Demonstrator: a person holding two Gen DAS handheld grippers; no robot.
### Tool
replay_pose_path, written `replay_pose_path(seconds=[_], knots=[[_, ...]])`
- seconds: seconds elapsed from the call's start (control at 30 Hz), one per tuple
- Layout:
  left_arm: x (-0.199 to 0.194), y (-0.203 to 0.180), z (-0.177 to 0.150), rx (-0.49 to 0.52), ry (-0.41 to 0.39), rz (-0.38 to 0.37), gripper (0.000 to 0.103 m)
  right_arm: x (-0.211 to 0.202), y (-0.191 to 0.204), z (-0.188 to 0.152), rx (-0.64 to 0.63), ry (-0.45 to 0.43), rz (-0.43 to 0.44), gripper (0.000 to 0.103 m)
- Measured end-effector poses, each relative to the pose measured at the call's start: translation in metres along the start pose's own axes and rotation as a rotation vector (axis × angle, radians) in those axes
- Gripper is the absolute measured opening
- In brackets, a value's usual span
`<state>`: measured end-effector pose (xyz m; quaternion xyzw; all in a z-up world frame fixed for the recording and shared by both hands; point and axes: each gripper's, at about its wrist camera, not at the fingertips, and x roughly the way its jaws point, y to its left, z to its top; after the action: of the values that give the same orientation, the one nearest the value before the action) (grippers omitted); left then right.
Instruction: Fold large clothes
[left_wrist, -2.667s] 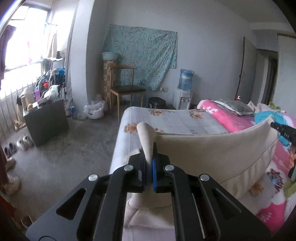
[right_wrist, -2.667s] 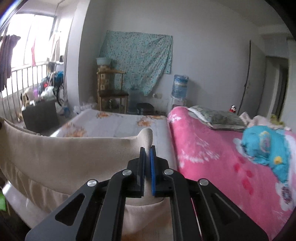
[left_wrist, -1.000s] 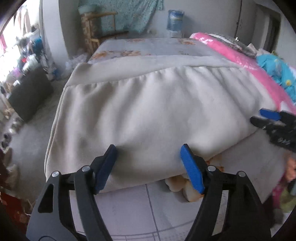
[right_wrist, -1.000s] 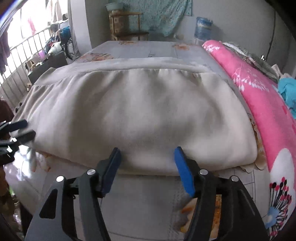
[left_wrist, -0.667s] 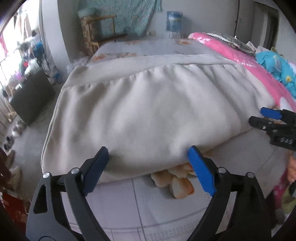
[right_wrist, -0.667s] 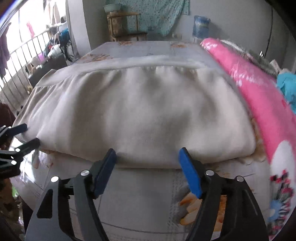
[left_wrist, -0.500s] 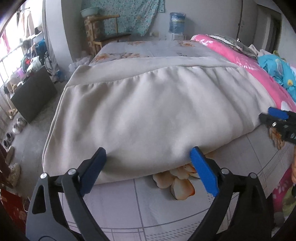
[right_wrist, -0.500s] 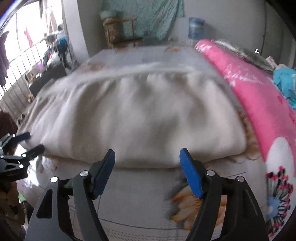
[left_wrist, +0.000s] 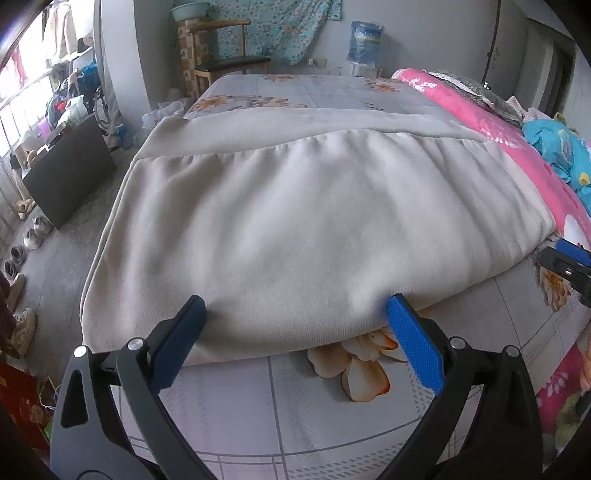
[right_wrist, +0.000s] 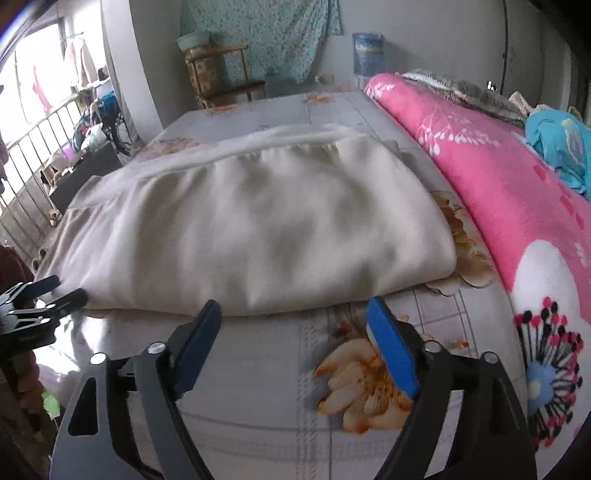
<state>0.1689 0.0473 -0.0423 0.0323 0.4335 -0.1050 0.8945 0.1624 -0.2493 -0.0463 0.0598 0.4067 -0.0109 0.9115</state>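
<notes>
A large cream garment (left_wrist: 314, 221) lies folded on the bed, its gathered band toward the far side. My left gripper (left_wrist: 295, 310) is at its near fold edge. The jaws are opening wide; the edge lies between the tips, with no pad pressing it. In the right wrist view the same garment (right_wrist: 258, 221) lies ahead. My right gripper (right_wrist: 293, 310) is just short of its near edge, jaws opening, only bedsheet between them. Each gripper shows in the other's view: the right gripper (left_wrist: 565, 258) at the garment's right corner, the left gripper (right_wrist: 40, 295) at its left corner.
The bed has a grey flowered sheet (left_wrist: 258, 406). A pink blanket (right_wrist: 498, 177) and a blue cloth (left_wrist: 554, 147) lie along its right side. Left of the bed are a dark cabinet (left_wrist: 70, 170) and shoes (left_wrist: 22, 258). A chair (left_wrist: 229, 62) and a water bottle (left_wrist: 365, 37) stand by the far wall.
Both grippers held the garment's edge up, shut on it; now it lies on the bed, let go. Both jaws have widened, and the right gripper has drawn back from the edge.
</notes>
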Motion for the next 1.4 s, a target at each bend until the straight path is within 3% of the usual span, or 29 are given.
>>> replay_pose_path(seconds=[0.3, 0.5, 0.63, 0.77, 0.97, 1.4], knots=[[-0.005, -0.001, 0.004, -0.022, 0.033, 0.024, 0.095, -0.047, 0.033, -0.005, -0.077, -0.180, -0.057, 0.097], [-0.042, -0.004, -0.005, -0.070, -0.030, 0.038, 0.095, -0.064, 0.047, -0.010, -0.104, -0.225, -0.048, 0.097], [-0.062, -0.015, -0.017, -0.064, -0.033, 0.142, 0.095, -0.066, 0.051, -0.016, -0.104, -0.198, -0.034, 0.097], [-0.068, -0.021, -0.025, -0.100, 0.009, 0.180, 0.095, -0.061, 0.047, -0.020, -0.078, -0.128, -0.038, 0.097], [-0.074, -0.029, -0.027, -0.128, 0.009, 0.197, 0.095, -0.054, 0.038, -0.024, -0.016, -0.048, -0.003, 0.097], [-0.079, -0.044, -0.020, -0.108, 0.004, 0.178, 0.095, -0.053, 0.057, -0.023, -0.053, -0.021, 0.023, 0.097]])
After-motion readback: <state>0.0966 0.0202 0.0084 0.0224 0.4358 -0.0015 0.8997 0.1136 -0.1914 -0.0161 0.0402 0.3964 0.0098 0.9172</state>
